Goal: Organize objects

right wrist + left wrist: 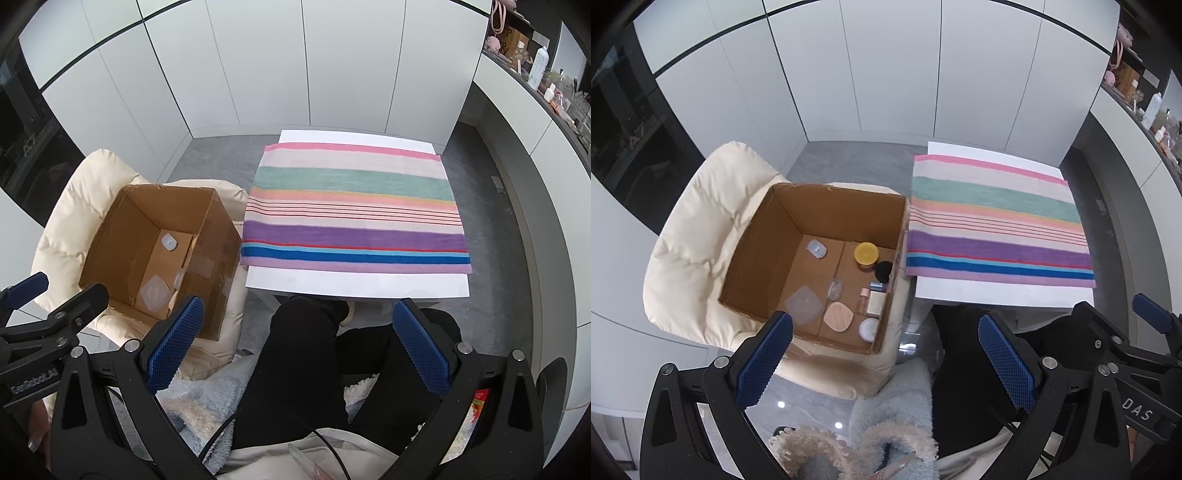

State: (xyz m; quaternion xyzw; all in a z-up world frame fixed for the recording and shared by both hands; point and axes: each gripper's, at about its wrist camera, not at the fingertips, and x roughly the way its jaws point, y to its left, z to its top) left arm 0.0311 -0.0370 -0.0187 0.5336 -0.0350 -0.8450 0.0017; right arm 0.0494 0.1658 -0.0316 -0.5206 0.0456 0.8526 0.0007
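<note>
An open cardboard box rests on a cream padded chair. Inside lie several small cosmetics: a yellow-lidded jar, a black round lid, a peach puff, a clear square container, a white jar and small bottles. To the right, a striped towel covers a white table. My left gripper hovers open above the box's near right corner. My right gripper is open over the person's black-trousered legs, holding nothing.
White cabinet doors line the back wall. A cluttered counter runs along the right. Grey floor lies beyond the box. A pale blue fleece blanket lies on the person's lap beneath the grippers.
</note>
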